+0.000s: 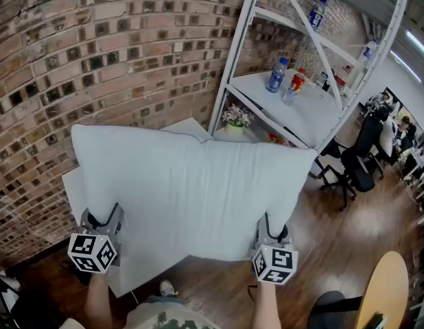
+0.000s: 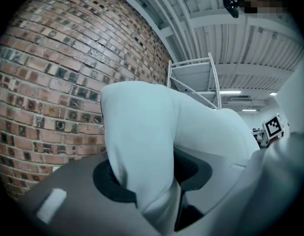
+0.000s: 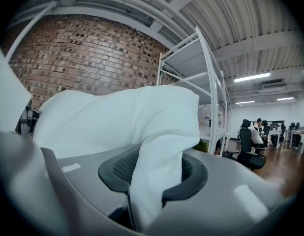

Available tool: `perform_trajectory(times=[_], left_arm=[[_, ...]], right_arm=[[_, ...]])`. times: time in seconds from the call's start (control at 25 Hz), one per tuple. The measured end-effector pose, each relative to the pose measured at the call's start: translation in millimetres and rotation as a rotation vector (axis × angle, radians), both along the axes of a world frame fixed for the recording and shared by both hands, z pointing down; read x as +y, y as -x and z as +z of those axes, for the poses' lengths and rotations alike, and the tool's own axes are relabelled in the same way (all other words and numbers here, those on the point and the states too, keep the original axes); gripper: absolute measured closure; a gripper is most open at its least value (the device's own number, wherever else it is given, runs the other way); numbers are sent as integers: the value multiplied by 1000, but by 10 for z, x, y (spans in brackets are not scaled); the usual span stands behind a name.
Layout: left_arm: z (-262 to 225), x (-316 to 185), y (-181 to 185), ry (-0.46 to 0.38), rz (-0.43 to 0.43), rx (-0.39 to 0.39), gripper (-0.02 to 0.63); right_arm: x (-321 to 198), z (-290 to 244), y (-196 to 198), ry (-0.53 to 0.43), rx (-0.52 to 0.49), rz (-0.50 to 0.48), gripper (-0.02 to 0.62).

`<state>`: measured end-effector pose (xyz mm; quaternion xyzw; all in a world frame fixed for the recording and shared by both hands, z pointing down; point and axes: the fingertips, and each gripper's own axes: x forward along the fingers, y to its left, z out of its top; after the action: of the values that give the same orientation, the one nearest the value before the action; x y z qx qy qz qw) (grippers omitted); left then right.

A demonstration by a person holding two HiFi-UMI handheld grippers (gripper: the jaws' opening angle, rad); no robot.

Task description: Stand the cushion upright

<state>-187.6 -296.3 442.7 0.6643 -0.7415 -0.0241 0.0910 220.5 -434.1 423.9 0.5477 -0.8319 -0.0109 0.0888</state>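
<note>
Both grippers are clamped on the cushion (image 1: 191,190). The left gripper (image 1: 102,226) pinches the near-left corner and the right gripper (image 1: 272,233) pinches the near-right corner. In the left gripper view, fabric is bunched between the jaws of the left gripper (image 2: 147,181), with the pads pressed into it. It's the same in the right gripper view: a fold of the cushion (image 3: 142,127) is squeezed in the right gripper (image 3: 152,178).

The cushion is white and held broad face up toward the head camera. It spans between the two grippers over the white table (image 1: 140,273). Can't tell if its far edge touches the table or the wall.

Containers:
- The shelf rack (image 1: 304,118) sits right of the cushion. Its middle shelf holds a blue-label bottle (image 1: 276,75) and a red-label bottle (image 1: 294,88), both upright and near each other.
- Another bottle (image 1: 318,12) is on the shelf above.
- A small flower pot (image 1: 235,120) sits lower in the rack, just past the cushion's far edge.

Edges and room:
- The brick wall (image 1: 95,46) runs close behind the table on the far and left sides.
- The rack upright stands just beside the cushion's far-right corner, so it's tight there.
- The table's near edge shows below the cushion, between the grippers.
- Open wood floor (image 1: 349,232) lies to the right, with an office chair (image 1: 356,163) and a round wooden table (image 1: 387,290) further out.
</note>
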Motion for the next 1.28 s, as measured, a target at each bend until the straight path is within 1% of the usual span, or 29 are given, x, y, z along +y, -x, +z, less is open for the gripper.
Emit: perform_trajectory(times=[0.12,0.32,0.48,0.68,0.88,1.04,1.28], left_arm=[[-21,-91,176,-12,-34,11,403],[14,-107,465,-18,-82,14,403],[39,-8,666,-21,-136,23,403],[-2,136,892,-29,-197,16,403],[-65,152,1001,-34,-239,12,403],[-87,61,1054,-39,-283,-14,403],[-82,-109,1158,-61,-403,-37,403]], right_arm=[[-212,-81,224,-16,11,-33,460],[-401,-82,572,-25,17,-78,460],[-518,-98,872,-40,22,-124,460],[-620,-126,1218,-51,11,-188,460],[-787,-153,1437,-66,-6,-235,460],[-1036,-137,1580,-69,-21,-273,460],[-1557,-177,1970,-100,-28,-366,460]])
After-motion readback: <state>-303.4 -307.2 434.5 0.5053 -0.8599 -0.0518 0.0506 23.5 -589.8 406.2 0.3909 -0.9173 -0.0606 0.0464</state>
